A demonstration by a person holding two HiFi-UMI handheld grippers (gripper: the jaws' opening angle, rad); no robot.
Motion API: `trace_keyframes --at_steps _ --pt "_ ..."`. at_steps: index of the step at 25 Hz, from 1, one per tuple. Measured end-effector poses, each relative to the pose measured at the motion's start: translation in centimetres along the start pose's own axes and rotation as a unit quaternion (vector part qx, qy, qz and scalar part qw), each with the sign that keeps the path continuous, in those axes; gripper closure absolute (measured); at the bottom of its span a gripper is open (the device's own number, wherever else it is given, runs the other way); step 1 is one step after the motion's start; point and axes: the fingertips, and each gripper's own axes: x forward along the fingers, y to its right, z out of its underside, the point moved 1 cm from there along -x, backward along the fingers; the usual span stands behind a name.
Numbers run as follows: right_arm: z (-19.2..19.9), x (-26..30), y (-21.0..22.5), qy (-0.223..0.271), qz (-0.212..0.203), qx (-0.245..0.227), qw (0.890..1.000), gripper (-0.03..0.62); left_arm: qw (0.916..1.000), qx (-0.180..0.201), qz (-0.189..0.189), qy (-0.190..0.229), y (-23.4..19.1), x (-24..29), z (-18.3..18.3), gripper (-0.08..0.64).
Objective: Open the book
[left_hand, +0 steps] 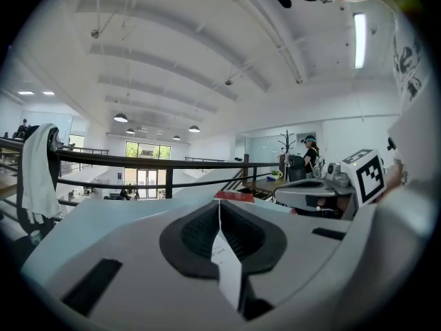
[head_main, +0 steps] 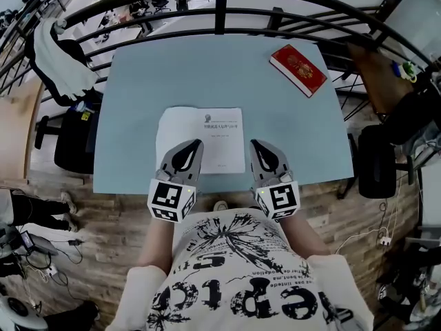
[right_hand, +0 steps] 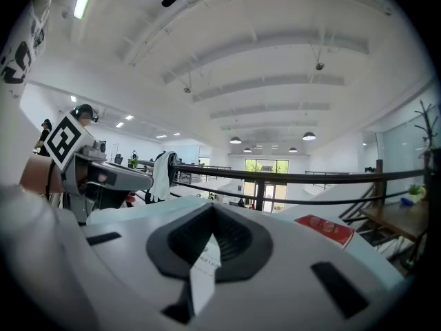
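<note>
A white book (head_main: 222, 138) lies near the front edge of the light blue table (head_main: 138, 109), a printed page facing up and a white leaf spread to its left. My left gripper (head_main: 196, 145) rests over the book's middle; in the left gripper view the left gripper (left_hand: 219, 205) is shut on a thin printed sheet (left_hand: 227, 264). My right gripper (head_main: 254, 144) sits at the book's right edge; in its own view the right gripper (right_hand: 212, 211) is shut, with a thin white printed sheet (right_hand: 202, 276) between the pads.
A red book (head_main: 298, 69) lies at the table's far right corner, also in the gripper views (left_hand: 234, 196) (right_hand: 329, 229). A dark railing (head_main: 220, 12) runs behind the table with a white cloth (head_main: 58, 57) over it. Black chairs (head_main: 72, 140) (head_main: 377, 161) flank the table.
</note>
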Motion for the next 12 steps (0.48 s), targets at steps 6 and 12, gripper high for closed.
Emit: trace_keyframes --at_steps 6,12 --pt "0.04 -0.16 -0.51 -0.002 -0.005 -0.004 1.000 0.582 0.9999 -0.007 -0.010 0.001 -0.55 -0.47 0.20 0.537" --pt "0.02 -0.23 -0.92 0.000 -0.005 -0.006 1.000 0.583 0.9999 -0.007 -0.010 0.001 -0.58 -0.93 0.42 0.537"
